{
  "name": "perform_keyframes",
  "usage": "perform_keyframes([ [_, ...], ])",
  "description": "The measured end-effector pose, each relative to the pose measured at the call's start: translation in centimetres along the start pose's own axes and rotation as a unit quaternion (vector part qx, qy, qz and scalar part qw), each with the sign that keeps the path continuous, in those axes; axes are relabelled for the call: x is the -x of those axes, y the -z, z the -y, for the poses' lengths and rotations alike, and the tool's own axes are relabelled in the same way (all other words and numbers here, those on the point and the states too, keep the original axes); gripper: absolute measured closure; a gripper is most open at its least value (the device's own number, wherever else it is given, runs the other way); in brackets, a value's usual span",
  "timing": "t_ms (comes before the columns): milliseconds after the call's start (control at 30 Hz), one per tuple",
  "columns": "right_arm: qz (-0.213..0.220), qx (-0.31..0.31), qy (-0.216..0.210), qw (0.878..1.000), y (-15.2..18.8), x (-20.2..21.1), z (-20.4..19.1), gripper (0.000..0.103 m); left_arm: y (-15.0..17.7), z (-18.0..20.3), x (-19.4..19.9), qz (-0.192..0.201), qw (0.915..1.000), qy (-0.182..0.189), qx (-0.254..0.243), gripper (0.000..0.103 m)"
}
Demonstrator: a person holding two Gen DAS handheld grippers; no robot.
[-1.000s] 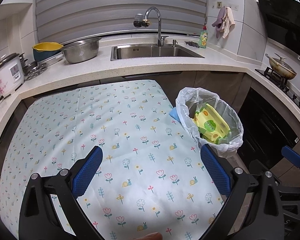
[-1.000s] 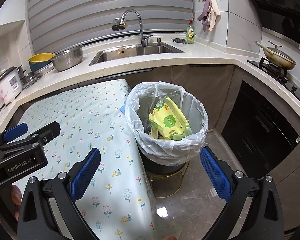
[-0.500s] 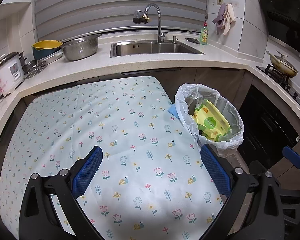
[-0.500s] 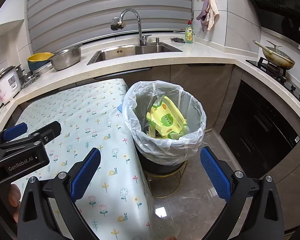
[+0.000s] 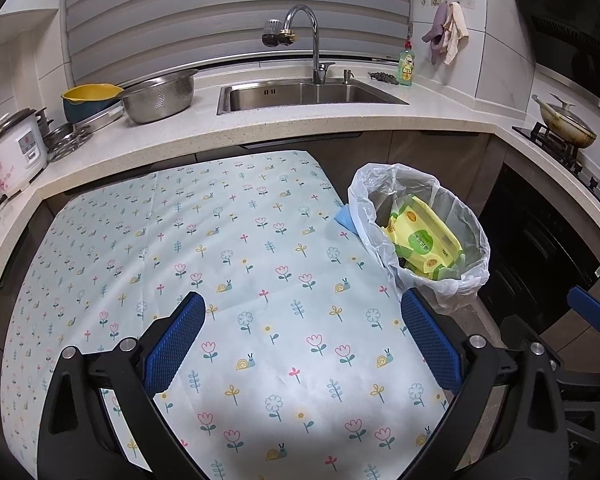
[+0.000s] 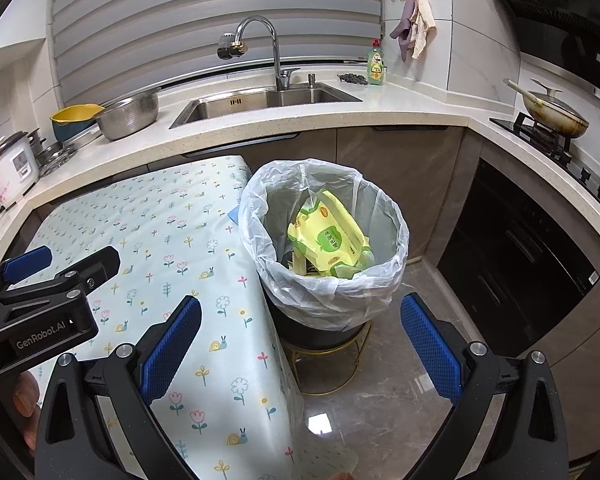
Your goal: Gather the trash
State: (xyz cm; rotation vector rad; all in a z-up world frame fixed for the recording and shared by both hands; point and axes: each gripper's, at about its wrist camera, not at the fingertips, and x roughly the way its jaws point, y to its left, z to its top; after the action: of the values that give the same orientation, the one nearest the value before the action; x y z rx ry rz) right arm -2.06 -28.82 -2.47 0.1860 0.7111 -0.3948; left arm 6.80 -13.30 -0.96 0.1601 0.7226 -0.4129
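A trash bin lined with a clear plastic bag [image 5: 466,280] [image 6: 328,292] stands on the floor beside the table's right edge. Inside it lies a yellow-green wipes packet [image 5: 422,238] [image 6: 328,240] with other scraps under it. My left gripper [image 5: 300,340] hangs open over the flowered tablecloth [image 5: 220,248], nothing between its blue pads. My right gripper [image 6: 300,344] is open too, held above the table's edge and the floor in front of the bin. The left gripper's body [image 6: 40,304] shows at the left of the right wrist view. A blue scrap [image 5: 346,216] [image 6: 234,213] lies at the table's edge behind the bin.
A kitchen counter [image 5: 300,128] runs behind with a sink [image 5: 308,94], a steel colander [image 5: 158,98], a yellow bowl [image 5: 90,96] and a rice cooker [image 5: 14,152]. A pan [image 5: 566,124] sits on the stove at the right. The bin rests on a gold wire stand [image 6: 328,360].
Both grippers have drawn back a little from the bin and the table; the bin looks slightly farther away. Both stay open and empty.
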Motion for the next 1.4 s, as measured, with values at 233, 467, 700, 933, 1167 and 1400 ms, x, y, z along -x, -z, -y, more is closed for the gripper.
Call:
perform_keyframes([
  [233, 0.001, 0.002, 0.000, 1.000, 0.0, 0.0, -0.1, 0.007, 0.0, -0.1, 0.0, 0.002, 1.0000, 0.000, -0.001, 0.009],
  [467, 0.002, 0.000, 0.001, 1.000, -0.1, 0.0, -0.1, 0.007, 0.0, -0.1, 0.0, 0.002, 1.0000, -0.001, -0.001, 0.009],
  [700, 0.002, 0.001, 0.000, 1.000, -0.2, 0.0, -0.1, 0.007, 0.0, -0.3, 0.1, 0.003, 1.0000, -0.001, -0.002, 0.009],
  [933, 0.002, 0.000, -0.001, 1.000, -0.2, -0.1, -0.1, 0.007, 0.1, -0.4, -0.1, 0.003, 1.0000, -0.002, -0.005, 0.009],
  [1167, 0.001, 0.000, -0.002, 1.000, -0.2, -0.3, -0.2, 0.007, 0.1, -0.5, -0.2, 0.003, 1.0000, -0.003, -0.005, 0.009],
  [1400, 0.001, 0.002, -0.003, 1.000, -0.2, -1.3, -0.2, 0.007, 0.2, -0.6, -1.4, 0.004, 0.9999, 0.004, -0.009, 0.009],
])
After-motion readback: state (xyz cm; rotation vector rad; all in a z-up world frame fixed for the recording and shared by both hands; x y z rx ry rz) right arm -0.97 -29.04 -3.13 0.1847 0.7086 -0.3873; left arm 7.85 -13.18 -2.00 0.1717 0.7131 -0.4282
